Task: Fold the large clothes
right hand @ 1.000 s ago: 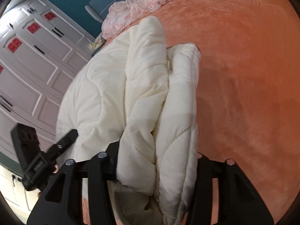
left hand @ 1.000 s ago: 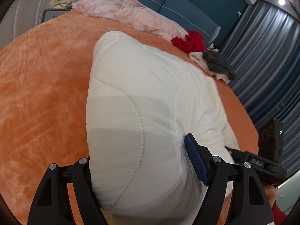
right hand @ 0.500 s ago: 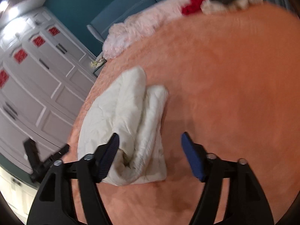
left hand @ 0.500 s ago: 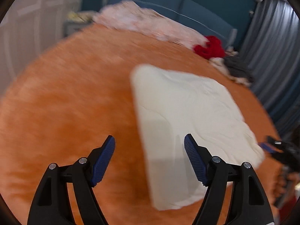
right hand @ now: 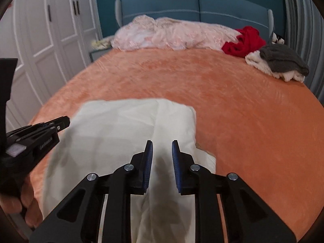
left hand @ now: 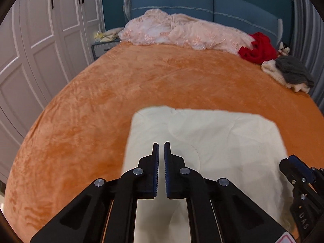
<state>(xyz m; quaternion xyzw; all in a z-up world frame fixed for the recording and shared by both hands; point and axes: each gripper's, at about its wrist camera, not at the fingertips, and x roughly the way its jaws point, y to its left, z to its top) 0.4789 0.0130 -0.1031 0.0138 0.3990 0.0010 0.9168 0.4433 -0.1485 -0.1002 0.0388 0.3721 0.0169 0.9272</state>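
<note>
- Plainly, the cream quilted garment (left hand: 204,141) is seen lying folded on the orange bed cover (left hand: 101,93), well apart from the pink bedding (left hand: 182,32) at the headboard and from the red garment (left hand: 258,48) and grey garment (left hand: 291,71) beside that bedding.
- The left gripper (left hand: 161,147) is held clenched above the folded garment with nothing between its jaws.
- The right gripper (right hand: 162,147) is seen closing, also empty, over the garment's thicker right edge.
- That right edge is stacked in loose layers; it could be sprung open if left unpressed.
- The fold could be dragged askew if a closed gripper is brushed across the padded cloth.
- The plush cover offers little grip, so the bundle might be slid rather than flattened.
</note>
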